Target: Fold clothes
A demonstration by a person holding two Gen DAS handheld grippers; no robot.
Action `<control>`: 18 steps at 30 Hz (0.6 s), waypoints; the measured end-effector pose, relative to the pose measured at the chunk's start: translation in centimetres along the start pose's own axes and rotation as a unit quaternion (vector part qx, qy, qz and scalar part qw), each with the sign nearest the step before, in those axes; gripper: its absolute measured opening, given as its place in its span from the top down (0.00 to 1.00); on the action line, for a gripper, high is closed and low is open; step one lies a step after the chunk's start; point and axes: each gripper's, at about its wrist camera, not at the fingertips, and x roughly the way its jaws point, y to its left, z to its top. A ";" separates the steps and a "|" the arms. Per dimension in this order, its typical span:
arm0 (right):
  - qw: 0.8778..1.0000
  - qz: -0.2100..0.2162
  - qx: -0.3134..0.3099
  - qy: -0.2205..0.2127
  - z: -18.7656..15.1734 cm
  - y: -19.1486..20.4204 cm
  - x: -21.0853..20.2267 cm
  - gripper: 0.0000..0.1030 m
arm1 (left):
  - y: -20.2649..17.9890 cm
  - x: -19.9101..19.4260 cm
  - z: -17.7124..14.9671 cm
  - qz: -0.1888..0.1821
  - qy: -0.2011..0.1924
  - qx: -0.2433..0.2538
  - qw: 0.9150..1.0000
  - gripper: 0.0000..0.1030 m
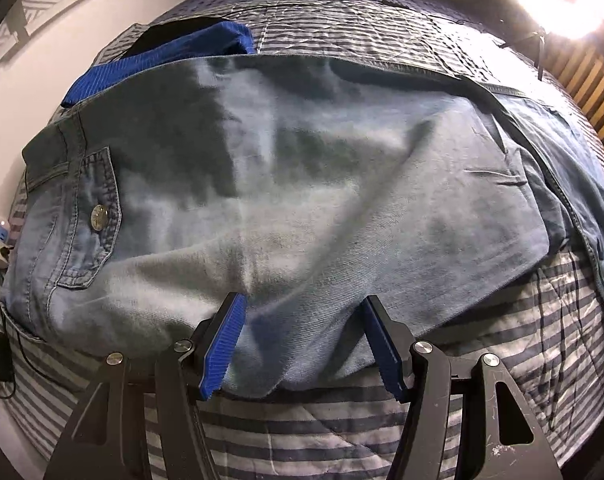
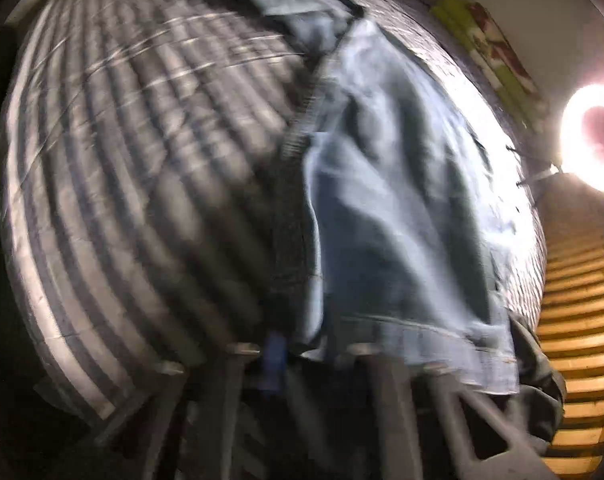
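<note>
1. Striped bed quilt (image 1: 341, 440) underneath everything, cut off by the frame on all sides; badly smeared in the right wrist view.
2. Denim jeans (image 1: 302, 184) spread flat on the bed, long axis running left to right across the left wrist view, waistband and buttoned back pocket (image 1: 90, 216) at the left end; far right end lost under a fold at the frame edge.
3. Blue ribbed garment (image 1: 174, 56) partly tucked behind the jeans' far edge, shape hard to judge.
4. Left claw (image 1: 302, 340) parted wide, blue pads straddling the jeans' near edge, gripping nothing.
5. Right claw (image 2: 298, 356) blurred and mostly draped by denim; pinched nearly closed on the jeans' hem (image 2: 401, 332).
</note>
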 end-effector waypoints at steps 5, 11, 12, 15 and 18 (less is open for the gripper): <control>0.992 -0.012 0.114 -0.046 1.8 -9.0 -3.5 0.93 | 0.1 0.3 0.1 0.003 -0.010 0.008 1.000 0.38; 0.970 -0.086 0.218 -0.057 5.1 -22.2 -2.6 0.93 | 0.6 0.8 0.4 0.000 -0.022 -0.002 1.000 0.38; 0.968 -0.092 0.226 -0.055 5.8 -23.9 -1.5 0.93 | 0.6 0.9 0.4 -0.001 -0.023 -0.005 1.000 0.38; 0.956 -0.117 0.266 -0.037 7.2 -30.3 2.3 0.93 | 0.7 1.1 0.5 -0.001 -0.025 -0.012 1.000 0.38; 0.943 -0.122 0.309 -0.025 8.1 -35.5 6.8 0.93 | 0.7 1.3 0.7 0.000 -0.027 -0.021 0.999 0.38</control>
